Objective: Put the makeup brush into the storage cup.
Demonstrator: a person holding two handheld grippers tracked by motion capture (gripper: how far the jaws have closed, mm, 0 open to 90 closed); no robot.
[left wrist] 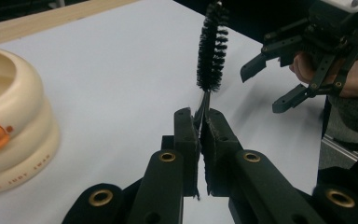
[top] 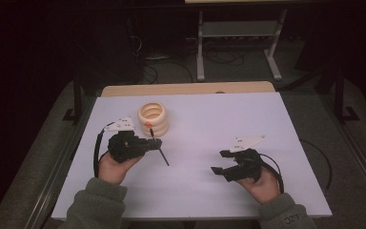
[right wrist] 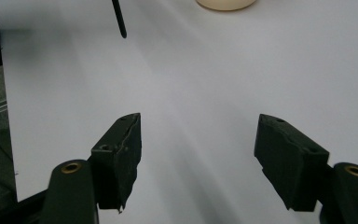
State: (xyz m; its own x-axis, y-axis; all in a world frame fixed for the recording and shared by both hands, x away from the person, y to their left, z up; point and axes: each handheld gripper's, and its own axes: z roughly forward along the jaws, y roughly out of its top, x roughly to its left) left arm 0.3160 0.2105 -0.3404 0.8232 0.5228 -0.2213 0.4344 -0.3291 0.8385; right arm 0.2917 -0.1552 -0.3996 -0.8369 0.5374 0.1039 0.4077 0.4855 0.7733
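Observation:
My left gripper (top: 156,143) (left wrist: 199,119) is shut on the wire handle of a black bottle brush (left wrist: 212,49) (top: 164,156), whose bristled end points away from the jaws over the white table. A cream ribbed cup (top: 153,117) (left wrist: 7,126) with an orange mark stands just beyond and left of that gripper, apart from it. My right gripper (top: 220,162) (right wrist: 198,140) hovers open at the right of the table, jaws wide apart with nothing between them. In the right gripper view the brush tip (right wrist: 120,21) and the cup's base (right wrist: 225,4) lie far ahead.
The white table top (top: 228,124) has a wooden strip (top: 186,88) along its far edge. A metal frame (top: 238,43) and cables sit on the dark floor beyond. In the left gripper view the other hand and its gripper (left wrist: 307,51) show at the right.

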